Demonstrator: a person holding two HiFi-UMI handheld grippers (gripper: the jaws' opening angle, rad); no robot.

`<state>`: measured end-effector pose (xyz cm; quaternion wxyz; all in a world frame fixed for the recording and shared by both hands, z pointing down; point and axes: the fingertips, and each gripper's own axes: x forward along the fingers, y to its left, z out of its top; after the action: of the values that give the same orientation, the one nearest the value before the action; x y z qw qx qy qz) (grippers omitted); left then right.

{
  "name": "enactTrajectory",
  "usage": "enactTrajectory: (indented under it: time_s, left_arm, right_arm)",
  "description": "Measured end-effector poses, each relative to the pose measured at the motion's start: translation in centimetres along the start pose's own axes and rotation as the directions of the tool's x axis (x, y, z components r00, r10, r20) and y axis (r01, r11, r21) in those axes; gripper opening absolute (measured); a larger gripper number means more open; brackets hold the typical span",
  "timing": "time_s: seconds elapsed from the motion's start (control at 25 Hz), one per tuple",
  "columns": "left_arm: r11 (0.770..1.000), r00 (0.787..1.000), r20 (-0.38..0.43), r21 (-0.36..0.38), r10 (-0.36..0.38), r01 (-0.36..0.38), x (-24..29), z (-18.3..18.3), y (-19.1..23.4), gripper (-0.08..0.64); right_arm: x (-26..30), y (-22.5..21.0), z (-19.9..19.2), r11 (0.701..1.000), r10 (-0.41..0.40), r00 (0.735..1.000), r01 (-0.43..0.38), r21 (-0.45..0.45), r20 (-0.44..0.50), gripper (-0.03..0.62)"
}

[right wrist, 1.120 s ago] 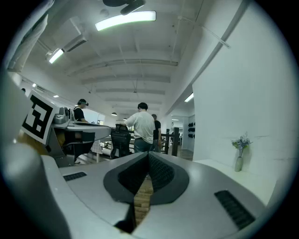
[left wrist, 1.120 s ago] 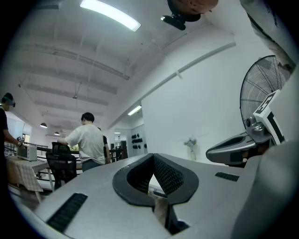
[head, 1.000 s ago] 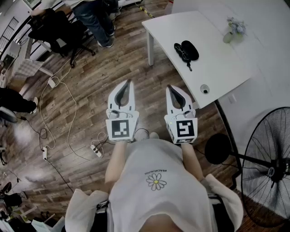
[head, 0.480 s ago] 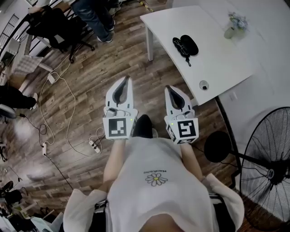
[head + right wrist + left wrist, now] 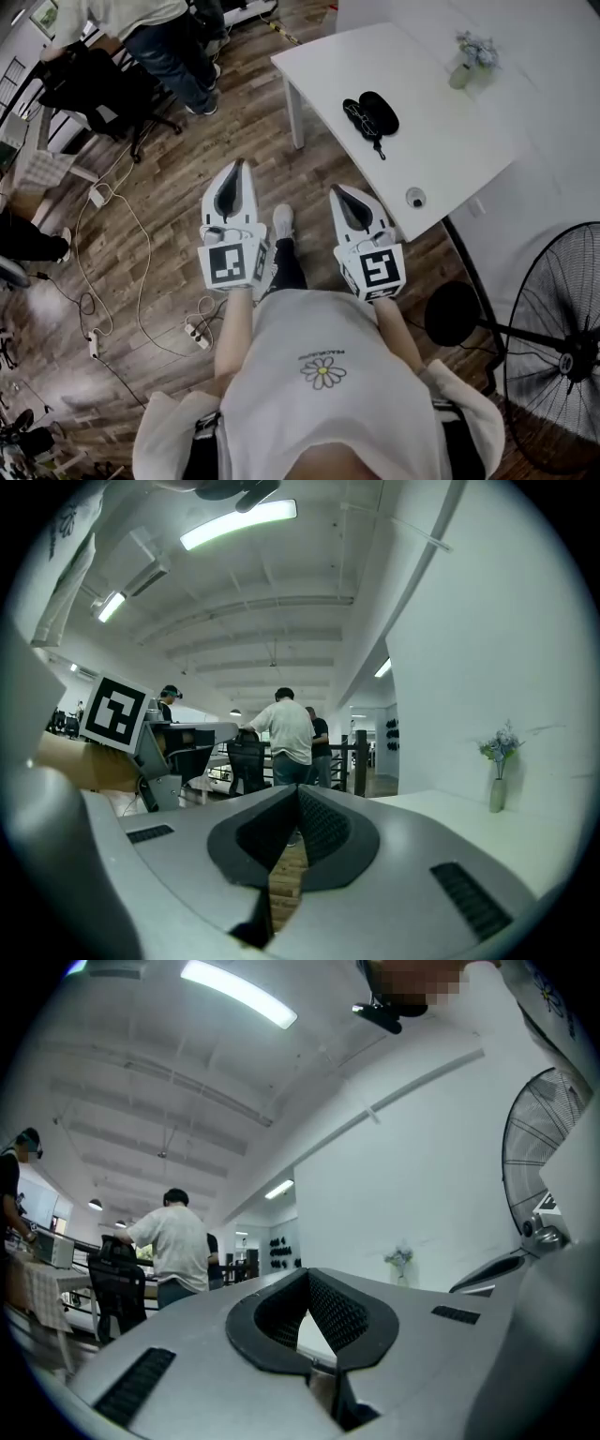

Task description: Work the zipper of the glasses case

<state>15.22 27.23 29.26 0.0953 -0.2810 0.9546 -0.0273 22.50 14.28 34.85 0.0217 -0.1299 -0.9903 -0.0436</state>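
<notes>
Approach step: glasses case (image 5: pixel 370 112) lying on white worktop (image 5: pixel 441 141), well apart from both claws. Judging best move: closing in square to worktop edge, one claw pinning case body, other going for zipper pull, which is too small to locate from here. Left claw (image 5: pixel 240 164) and right claw (image 5: pixel 336 190) both sitting fully closed, gripping nothing, touching nothing.

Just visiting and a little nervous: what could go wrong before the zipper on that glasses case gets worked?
Cables and a power strip lie on the floor near the person's feet, so tripping seems possible. The left gripper and right gripper are both shut and empty, short of the table; they must open first. The glasses case seems to lie loose there and might slide when tugged.
</notes>
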Motion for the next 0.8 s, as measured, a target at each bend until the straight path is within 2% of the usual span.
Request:
enactTrajectory:
  time_s: [0.28, 0.4, 0.56, 0.8]
  left_arm:
    - [1.000, 1.000, 0.015, -0.019, -0.001, 0.001, 8.1, -1.0, 3.8, 0.015]
    - [0.999, 1.000, 0.004, -0.026, -0.024, 0.025, 12.5, -1.8, 6.0, 0.015]
    - [0.998, 0.998, -0.005, -0.022, -0.061, 0.061, 19.5, -2.7, 9.7, 0.015]
    - [0.993, 0.993, 0.011, -0.017, -0.120, 0.121, 29.8, -4.1, 13.8, 0.015]
  right_arm:
    - [8.3, -3.6, 1.4, 1.000, -0.006, 1.000, 0.006, -0.020, 0.000, 0.008]
    - [13.2, -4.9, 2.6, 0.997, -0.003, 1.000, 0.003, -0.071, 0.007, 0.008]
    - [20.5, -7.2, 4.1, 0.995, -0.012, 1.000, 0.013, -0.095, 0.008, 0.008]
    - [29.8, -11.8, 4.8, 0.995, -0.074, 0.997, 0.073, -0.074, -0.012, 0.008]
